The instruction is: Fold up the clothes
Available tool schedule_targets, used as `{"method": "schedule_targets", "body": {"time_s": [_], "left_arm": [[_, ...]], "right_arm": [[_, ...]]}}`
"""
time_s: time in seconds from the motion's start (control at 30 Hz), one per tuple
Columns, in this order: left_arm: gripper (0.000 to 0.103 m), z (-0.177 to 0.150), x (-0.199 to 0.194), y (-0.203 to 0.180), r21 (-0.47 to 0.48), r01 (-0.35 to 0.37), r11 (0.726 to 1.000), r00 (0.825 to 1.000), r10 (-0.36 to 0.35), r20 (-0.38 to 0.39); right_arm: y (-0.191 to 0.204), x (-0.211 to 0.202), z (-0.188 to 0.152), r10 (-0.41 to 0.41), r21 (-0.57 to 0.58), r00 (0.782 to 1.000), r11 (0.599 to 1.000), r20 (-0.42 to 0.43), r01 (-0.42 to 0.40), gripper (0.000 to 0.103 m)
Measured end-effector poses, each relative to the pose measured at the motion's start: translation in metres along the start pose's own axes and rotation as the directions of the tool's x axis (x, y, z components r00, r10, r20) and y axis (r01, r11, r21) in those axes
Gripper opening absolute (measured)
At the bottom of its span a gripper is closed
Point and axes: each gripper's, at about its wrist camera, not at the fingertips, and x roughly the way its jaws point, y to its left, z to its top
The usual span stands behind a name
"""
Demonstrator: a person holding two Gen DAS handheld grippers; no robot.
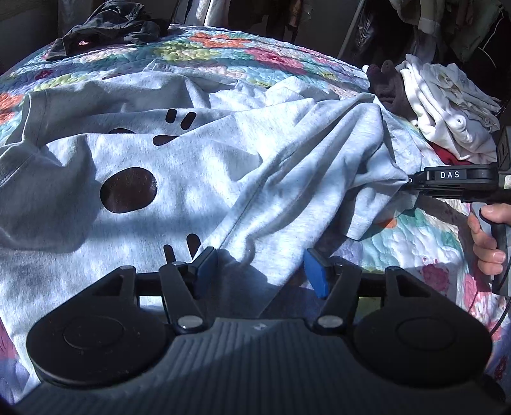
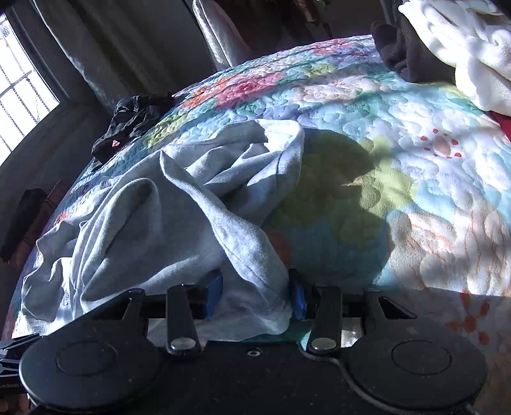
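Note:
A light grey T-shirt (image 1: 159, 159) with dark brown oval prints lies crumpled on the flowered quilt (image 1: 223, 48). A raised fold of it runs between the blue pads of my left gripper (image 1: 260, 271), which is shut on that bunch. My right gripper (image 1: 407, 182) comes in from the right, held by a person's hand (image 1: 488, 242), and pinches the shirt's hem at its tip. In the right wrist view the shirt (image 2: 143, 207) drapes down between the right gripper (image 2: 255, 297) pads, which clamp a thick fold. The cloth inside the jaws is hidden.
A pile of white folded clothes (image 1: 447, 105) sits at the quilt's right edge, with a dark brown garment (image 1: 389, 86) beside it. A black garment (image 1: 105, 25) lies at the far end. Bare quilt (image 2: 383, 127) spreads right of the shirt. A window (image 2: 19, 79) is on the left.

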Motion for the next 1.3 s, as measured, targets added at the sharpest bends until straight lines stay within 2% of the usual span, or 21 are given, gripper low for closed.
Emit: {"method": "schedule_targets", "body": {"time_s": [0.03, 0.07, 0.13, 0.2, 0.33, 0.43, 0.53, 0.67, 0.7, 0.73, 0.77, 0.83, 0.93, 0.97, 1.03, 1.1, 1.2, 1.27, 1.3], "left_arm": [[0.009, 0.001, -0.001, -0.002, 0.019, -0.006, 1.000, 1.000, 0.006, -0.004], [0.002, 0.001, -0.004, -0.002, 0.026, -0.003, 1.000, 1.000, 0.003, -0.003], [0.002, 0.001, -0.012, 0.000, 0.007, 0.009, 1.000, 1.000, -0.009, 0.011], [0.002, 0.001, -0.022, 0.003, -0.016, 0.010, 1.000, 1.000, -0.010, 0.019], [0.002, 0.000, -0.035, 0.000, 0.015, 0.023, 1.000, 1.000, -0.023, -0.020], [0.002, -0.008, -0.034, -0.004, 0.066, 0.002, 0.998, 0.997, 0.003, -0.080], [0.002, -0.011, -0.035, -0.001, 0.054, -0.006, 0.999, 0.995, 0.011, -0.102], [0.004, -0.005, -0.047, -0.006, 0.062, 0.026, 0.998, 0.999, -0.024, -0.036], [0.005, -0.004, -0.051, -0.009, 0.069, 0.046, 0.997, 0.999, -0.046, -0.009], [0.005, -0.003, -0.056, -0.013, 0.084, 0.064, 0.994, 0.998, -0.066, 0.018], [0.005, -0.003, -0.060, -0.021, 0.128, 0.086, 0.988, 0.995, -0.092, 0.042], [0.012, -0.005, -0.065, -0.040, 0.237, 0.128, 0.963, 0.989, -0.142, 0.042], [0.027, -0.008, -0.061, -0.059, 0.308, 0.155, 0.939, 0.983, -0.176, 0.042], [0.033, -0.008, -0.058, -0.064, 0.316, 0.161, 0.935, 0.982, -0.184, 0.044], [0.042, -0.005, -0.054, -0.068, 0.311, 0.170, 0.935, 0.980, -0.195, 0.050], [0.043, -0.002, -0.052, -0.073, 0.320, 0.187, 0.929, 0.973, -0.219, 0.066], [0.060, 0.000, -0.052, -0.081, 0.331, 0.201, 0.922, 0.963, -0.248, 0.105], [0.078, -0.001, -0.052, -0.085, 0.321, 0.202, 0.925, 0.959, -0.253, 0.128], [0.082, -0.003, -0.053, -0.087, 0.311, 0.211, 0.927, 0.954, -0.265, 0.141]], "right_arm": [[0.006, -0.002, 0.000, -0.006, -0.032, 1.000, 0.999, 0.001, 0.006, 0.009], [0.011, -0.006, 0.001, -0.034, -0.066, 0.999, 0.997, 0.022, 0.035, 0.008], [0.018, -0.019, 0.006, -0.134, -0.127, 0.988, 0.982, 0.078, 0.143, 0.008], [0.015, -0.035, 0.018, -0.226, -0.139, 0.966, 0.960, 0.128, 0.243, 0.007], [-0.005, -0.083, 0.047, -0.282, -0.074, 0.930, 0.949, 0.236, 0.307, 0.007], [-0.001, -0.119, 0.054, -0.276, -0.084, 0.901, 0.943, 0.334, 0.320, 0.007], [0.014, -0.150, 0.050, -0.241, -0.092, 0.876, 0.948, 0.417, 0.304, 0.007], [0.049, -0.183, 0.038, -0.193, -0.146, 0.821, 0.938, 0.537, 0.316, 0.007], [0.057, -0.186, 0.035, -0.174, -0.177, 0.816, 0.931, 0.552, 0.319, 0.007], [0.065, -0.187, 0.033, -0.142, -0.220, 0.821, 0.925, 0.553, 0.309, 0.007], [0.070, -0.184, 0.031, -0.106, -0.258, 0.838, 0.924, 0.536, 0.282, 0.007], [0.073, -0.173, 0.029, -0.020, -0.321, 0.887, 0.928, 0.462, 0.188, 0.007], [0.065, -0.138, 0.023, 0.058, -0.284, 0.950, 0.958, 0.306, 0.033, 0.007], [0.064, -0.127, 0.020, 0.088, -0.267, 0.963, 0.964, 0.254, -0.018, 0.008], [0.069, -0.111, 0.010, 0.163, -0.258, 0.972, 0.959, 0.167, -0.117, 0.008], [0.081, -0.099, 0.000, 0.216, -0.273, 0.973, 0.944, 0.086, -0.185, 0.008], [0.098, -0.087, -0.011, 0.254, -0.270, 0.967, 0.930, -0.015, -0.248, 0.008], [0.106, -0.083, -0.015, 0.269, -0.260, 0.960, 0.924, -0.078, -0.280, 0.008], [0.108, -0.082, -0.016, 0.278, -0.261, 0.955, 0.919, -0.104, -0.296, 0.008]]}}
